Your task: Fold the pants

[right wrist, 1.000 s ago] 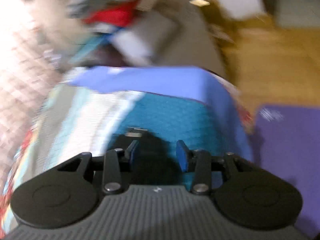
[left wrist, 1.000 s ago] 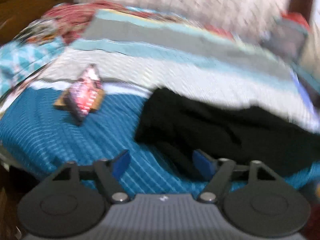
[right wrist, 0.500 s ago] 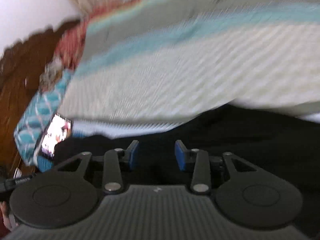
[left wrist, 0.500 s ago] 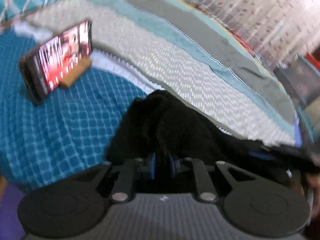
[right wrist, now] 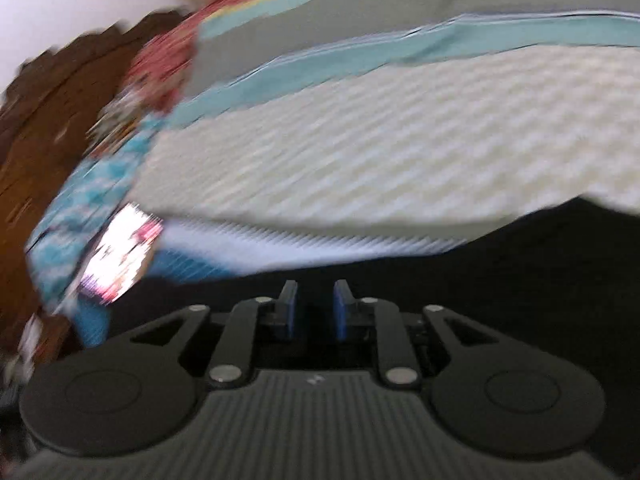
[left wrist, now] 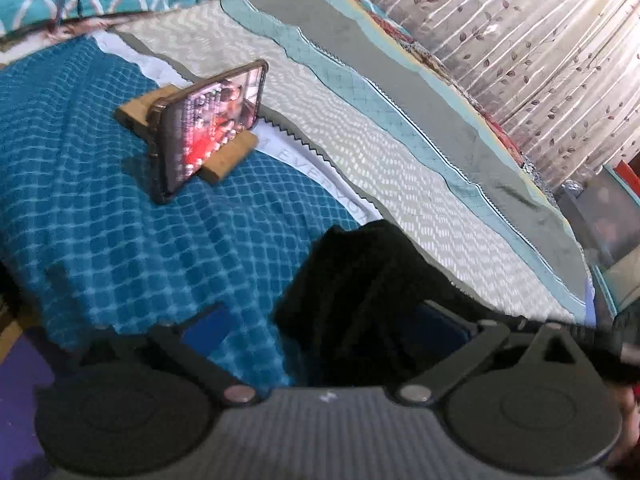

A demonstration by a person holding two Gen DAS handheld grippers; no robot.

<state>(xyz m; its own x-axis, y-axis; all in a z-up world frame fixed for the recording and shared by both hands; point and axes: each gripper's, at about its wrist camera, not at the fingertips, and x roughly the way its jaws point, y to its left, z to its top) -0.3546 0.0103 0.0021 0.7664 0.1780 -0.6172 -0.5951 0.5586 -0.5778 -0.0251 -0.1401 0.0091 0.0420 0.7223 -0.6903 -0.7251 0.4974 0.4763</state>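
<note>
The black pants (left wrist: 360,276) lie bunched on the teal checked bedspread (left wrist: 120,232). My left gripper (left wrist: 322,328) hangs low over their near end, its jaws opening wide. The cloth lies loose between the blue pads (left wrist: 206,326), which do not press on it. In the blurred right wrist view, the pants (right wrist: 500,280) fill the lower right. My right gripper (right wrist: 314,308) sits just over them and its jaws are closing, with a narrow dark gap left between the pads (right wrist: 289,306). Whether cloth is in that gap I cannot tell.
A lit phone (left wrist: 208,128) leans on a wooden stand (left wrist: 230,160) on the bedspread, left of the pants; the phone (right wrist: 120,256) is a blur in the right wrist view. Striped grey, teal and cream bedding (left wrist: 400,140) runs behind. A leaf-print curtain (left wrist: 540,40) hangs at the far side.
My left gripper was shut on the pants' edge half a second ago and now stands wide open. My right gripper swung from the bed's far end onto the pants and its jaws narrowed.
</note>
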